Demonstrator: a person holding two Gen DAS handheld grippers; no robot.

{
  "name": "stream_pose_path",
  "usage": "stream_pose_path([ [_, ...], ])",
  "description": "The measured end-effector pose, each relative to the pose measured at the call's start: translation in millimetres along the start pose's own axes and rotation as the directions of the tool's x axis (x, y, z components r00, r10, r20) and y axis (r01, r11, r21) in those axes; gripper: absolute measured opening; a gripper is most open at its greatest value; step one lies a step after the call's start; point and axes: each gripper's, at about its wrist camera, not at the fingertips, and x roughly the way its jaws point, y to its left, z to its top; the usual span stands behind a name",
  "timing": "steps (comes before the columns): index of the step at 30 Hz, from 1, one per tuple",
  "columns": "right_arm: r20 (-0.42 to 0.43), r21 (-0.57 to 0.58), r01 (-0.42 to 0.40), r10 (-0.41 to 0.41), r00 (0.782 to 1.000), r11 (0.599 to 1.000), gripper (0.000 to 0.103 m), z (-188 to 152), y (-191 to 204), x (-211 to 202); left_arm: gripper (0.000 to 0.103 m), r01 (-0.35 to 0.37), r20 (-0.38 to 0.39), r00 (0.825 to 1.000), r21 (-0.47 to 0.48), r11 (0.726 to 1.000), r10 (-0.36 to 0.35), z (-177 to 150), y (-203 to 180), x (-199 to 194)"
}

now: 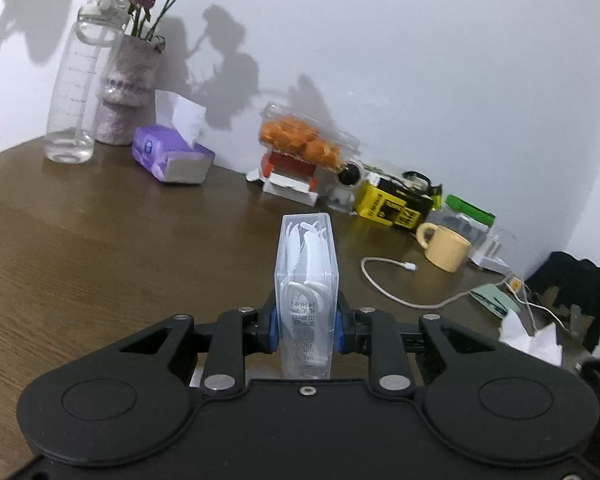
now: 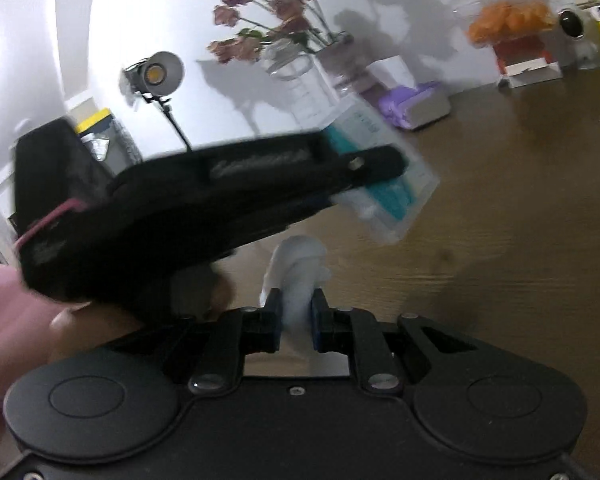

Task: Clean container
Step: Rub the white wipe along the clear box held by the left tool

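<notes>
Left wrist: hand-held gripper [image 1: 306, 326] level, clamping upright container [image 1: 306, 276].

On the worktop [image 1: 100, 240], a water bottle [image 1: 74, 92], flower vase [image 1: 126, 92] and tissue pack [image 1: 172, 154] line the wall at left, a mug [image 1: 446, 246] and cable [image 1: 388, 280] lying right of the floss-pick container [image 1: 306, 280].
</notes>
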Motion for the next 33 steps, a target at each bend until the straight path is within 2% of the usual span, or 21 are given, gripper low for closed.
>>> stream_pose_path([
  [4, 0.04, 0.079, 0.119, -0.122, 0.992, 0.99, 0.015, 8.1, -30.9, -14.2, 0.025, -0.011, 0.0, 1.0, -0.007, 1.0, 0.011, -1.7, 1.1, -0.1],
  [10, 0.054, 0.081, 0.149, -0.153, 0.987, 0.986, 0.015, 6.3, -41.1, -18.4, 0.025, 0.004, -0.006, 1.0, 0.038, 0.999, -0.004, -2.6, -12.5, 2.8],
  [14, 0.089, 0.139, 0.161, -0.174, 0.981, 0.977, 0.015, 8.3, -48.3, -19.0, 0.025, 0.021, 0.013, 1.0, 0.026, 0.999, -0.022, 0.4, -13.9, -1.2],
  [16, 0.094, 0.134, 0.129, -0.142, 0.985, 0.983, 0.015, 9.3, -45.3, -19.1, 0.025, 0.016, 0.026, 1.0, 0.008, 1.0, -0.016, 2.7, -11.6, -1.1],
  [20, 0.064, 0.041, 0.028, -0.03, 0.998, 0.999, 0.015, 3.6, -26.0, -16.9, 0.025, 0.038, 0.006, 0.999, -0.057, 0.998, -0.038, 3.6, -4.1, 4.2],
  [21, 0.055, 0.031, 0.06, -0.061, 0.997, 0.998, 0.015, 3.0, -26.5, -15.9, 0.025, 0.046, 0.001, 0.999, -0.059, 0.997, -0.046, 3.2, -4.0, 4.1],
  [24, 0.073, 0.134, 0.181, -0.191, 0.979, 0.974, 0.015, 5.7, -56.6, -22.9, 0.025, 0.068, -0.027, 0.997, -0.03, 0.997, -0.069, -3.4, -8.6, 5.6],
  [26, 0.13, 0.193, 0.225, -0.252, 0.959, 0.955, 0.015, 14.7, -76.7, -37.8, 0.025, 0.066, -0.062, 0.996, 0.011, 0.998, -0.065, -12.8, -15.0, 10.7],
  [27, 0.167, 0.192, 0.223, -0.256, 0.952, 0.956, 0.015, 21.0, -79.9, -44.9, 0.025, 0.055, -0.075, 0.996, 0.03, 0.998, -0.052, -17.2, -18.5, 14.3],
  [30, 0.243, 0.125, 0.127, -0.154, 0.958, 0.984, 0.015, 43.5, -68.6, -56.0, 0.025, 0.033, -0.093, 0.995, 0.037, 0.999, -0.029, -22.8, -21.7, 23.6],
  [32, 0.224, 0.032, 0.063, -0.069, 0.972, 0.997, 0.015, 51.8, -49.9, -52.4, 0.025, 0.02, -0.084, 0.996, 0.018, 1.0, -0.018, -19.6, -17.3, 24.6],
  [33, 0.211, 0.004, 0.075, -0.074, 0.975, 0.997, 0.015, 51.0, -45.2, -50.0, 0.025, 0.014, -0.074, 0.997, 0.005, 1.0, -0.014, -16.8, -14.5, 23.0],
])
